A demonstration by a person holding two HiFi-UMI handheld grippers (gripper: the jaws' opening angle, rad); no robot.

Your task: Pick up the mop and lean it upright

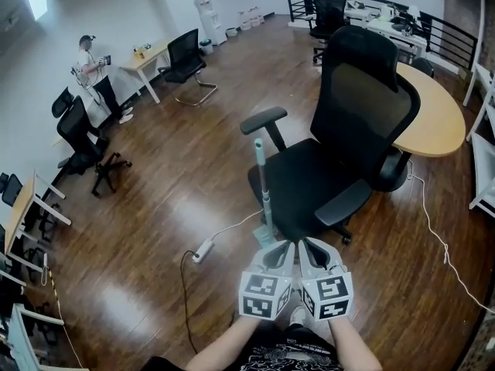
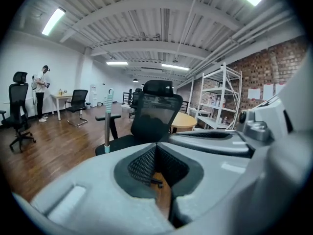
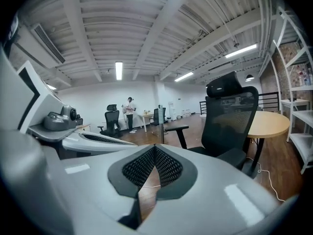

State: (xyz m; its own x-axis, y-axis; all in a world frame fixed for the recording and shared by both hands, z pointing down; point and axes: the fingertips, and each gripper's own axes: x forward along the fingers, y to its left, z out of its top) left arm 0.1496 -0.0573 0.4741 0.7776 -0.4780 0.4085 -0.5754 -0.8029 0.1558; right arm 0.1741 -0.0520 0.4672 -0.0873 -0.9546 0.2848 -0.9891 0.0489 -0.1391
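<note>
The mop [image 1: 264, 184] stands upright, and its grey handle with a teal grip leans on the front of the black office chair [image 1: 352, 122]. Its head rests on the wood floor at the chair's base. Both grippers hover side by side close to my body, just short of the mop's foot. My left gripper [image 1: 281, 246] is shut with nothing in it, and so is my right gripper [image 1: 309, 245]. The left gripper view shows the mop handle [image 2: 107, 124] ahead to the left of the shut jaws [image 2: 156, 146]. From the right gripper [image 3: 154, 148], the handle [image 3: 161, 127] is seen straight ahead.
A white power strip [image 1: 203, 250] with its cable lies on the floor left of the mop. A round wooden table [image 1: 435, 118] stands behind the chair. A white cord [image 1: 433, 230] trails at the right. Far left are a person [image 1: 93, 68] and other chairs [image 1: 83, 141].
</note>
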